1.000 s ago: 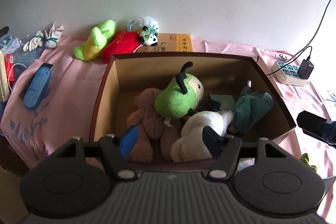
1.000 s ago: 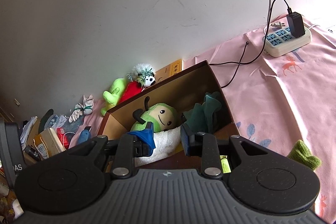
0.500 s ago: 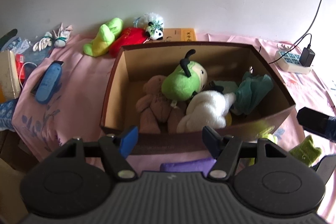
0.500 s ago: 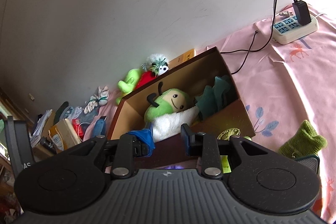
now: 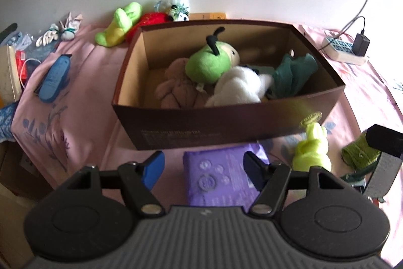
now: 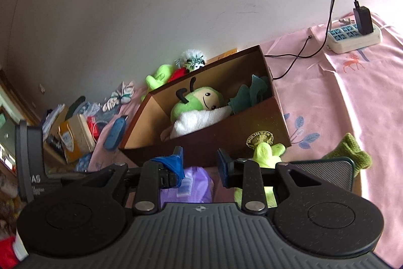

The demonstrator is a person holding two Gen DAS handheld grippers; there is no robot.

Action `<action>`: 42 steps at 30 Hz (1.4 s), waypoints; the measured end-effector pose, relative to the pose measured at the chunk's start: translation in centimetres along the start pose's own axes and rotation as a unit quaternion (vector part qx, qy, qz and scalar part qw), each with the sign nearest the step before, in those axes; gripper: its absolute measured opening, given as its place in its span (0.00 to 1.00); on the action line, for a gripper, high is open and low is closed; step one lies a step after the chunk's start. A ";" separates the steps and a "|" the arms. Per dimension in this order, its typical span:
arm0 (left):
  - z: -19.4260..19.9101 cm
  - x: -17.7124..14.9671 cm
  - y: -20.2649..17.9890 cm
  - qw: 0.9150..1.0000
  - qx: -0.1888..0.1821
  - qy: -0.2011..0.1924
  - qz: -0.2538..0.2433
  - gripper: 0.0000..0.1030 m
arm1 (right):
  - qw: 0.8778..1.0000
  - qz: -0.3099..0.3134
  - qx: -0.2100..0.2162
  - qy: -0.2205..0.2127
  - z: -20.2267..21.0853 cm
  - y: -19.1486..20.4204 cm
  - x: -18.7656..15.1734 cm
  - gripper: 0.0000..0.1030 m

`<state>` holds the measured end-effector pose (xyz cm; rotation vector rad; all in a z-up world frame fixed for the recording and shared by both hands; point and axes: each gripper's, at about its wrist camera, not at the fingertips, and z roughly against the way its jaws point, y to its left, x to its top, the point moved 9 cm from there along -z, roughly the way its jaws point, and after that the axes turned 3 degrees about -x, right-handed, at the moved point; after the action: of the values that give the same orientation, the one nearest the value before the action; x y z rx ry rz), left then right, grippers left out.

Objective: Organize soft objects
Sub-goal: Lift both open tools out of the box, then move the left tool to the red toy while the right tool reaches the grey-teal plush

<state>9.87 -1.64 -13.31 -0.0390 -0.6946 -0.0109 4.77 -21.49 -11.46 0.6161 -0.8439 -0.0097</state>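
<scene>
A brown cardboard box [image 5: 226, 125] [image 6: 226, 135] sits on the pink cloth. It holds a green plush with black antennae [image 5: 211, 64] [image 6: 199, 102], a white plush [image 5: 236, 90], a brown bear [image 5: 176, 90] and a teal cloth [image 5: 294, 72]. A purple packet [image 5: 216, 175] [image 6: 196, 180] lies in front of the box. My left gripper [image 5: 204, 165] hovers open above it, and nothing is held. To the right lie a yellow-green plush [image 5: 312, 150] [image 6: 264, 153] and a green knit piece [image 5: 357, 153] [image 6: 352, 150]. My right gripper [image 6: 200, 164] shows a narrow empty gap.
Behind the box against the wall lie a lime plush [image 5: 121, 27], a red plush [image 5: 148, 19] and a small panda [image 5: 178, 11]. A power strip [image 5: 345, 52] with cables is at the far right. A blue object [image 5: 54, 78] and stacked books [image 6: 73, 138] are at the left.
Both grippers have drawn back from the box toward its near side. The purple packet, the yellow-green plush and the green knit piece have come into view. Neither gripper's opening changed.
</scene>
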 end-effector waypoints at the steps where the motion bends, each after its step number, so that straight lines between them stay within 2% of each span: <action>1: 0.0 -0.2 -0.1 1.000 -0.001 0.002 -0.001 0.67 | 1.000 0.005 0.001 0.001 0.2 0.0 -0.2 0.11; 11: 0.0 -3.3 -1.8 0.999 -0.026 0.022 -0.007 0.67 | 0.996 0.085 0.030 0.024 2.3 0.5 -3.6 0.12; 16: 0.0 -4.5 -3.1 0.999 -0.029 0.034 -0.020 0.67 | 0.994 0.095 0.039 0.037 2.8 0.2 -4.5 0.12; 29: 1.7 -7.3 -8.2 0.995 -0.075 0.020 -0.070 0.67 | 0.997 0.023 0.038 0.068 3.1 -4.4 -6.7 0.13; 36: 2.0 -9.2 -11.8 0.985 -0.129 0.026 -0.112 0.68 | 0.996 0.000 0.035 0.085 3.5 -6.5 -7.7 0.13; 40: 1.2 -10.1 -13.3 0.979 -0.144 0.037 -0.137 0.68 | 0.992 -0.059 0.035 0.101 3.0 -8.3 -7.9 0.13; 42: 0.5 -10.3 -13.9 0.978 -0.136 0.038 -0.153 0.68 | 0.990 -0.080 0.039 0.107 2.8 -8.8 -8.0 0.13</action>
<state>1.31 -15.54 -19.03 -0.1925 -0.6126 -0.4007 -0.55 -28.28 -20.12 0.7441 -0.5883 -0.0553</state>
